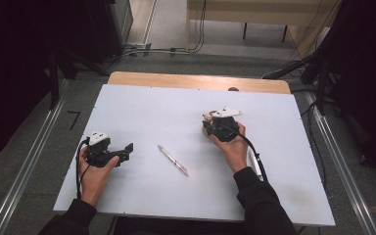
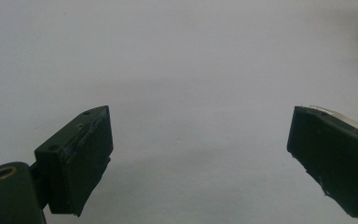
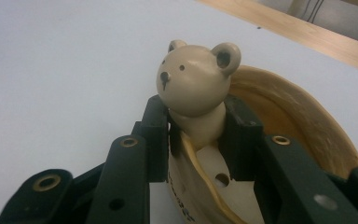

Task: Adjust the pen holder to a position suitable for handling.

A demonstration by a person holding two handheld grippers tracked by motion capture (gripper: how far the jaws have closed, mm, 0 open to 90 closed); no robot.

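your right gripper (image 3: 196, 128) is clenched on the neck of a small bear figure (image 3: 193, 81), just under its round head, with a curved tan piece (image 3: 289, 112) behind it; you hold it over the table (image 1: 142, 105), right of the middle and nearer the far edge; it looks like hard, smooth wood or ceramic, light and stiff, likely slippery on the head, so the narrow neck is the sound place to grip; your left gripper (image 2: 198, 154) stands released, jaws wide apart, near the left edge; a pen (image 1: 173, 160) lies between your hands, nearer the front edge.
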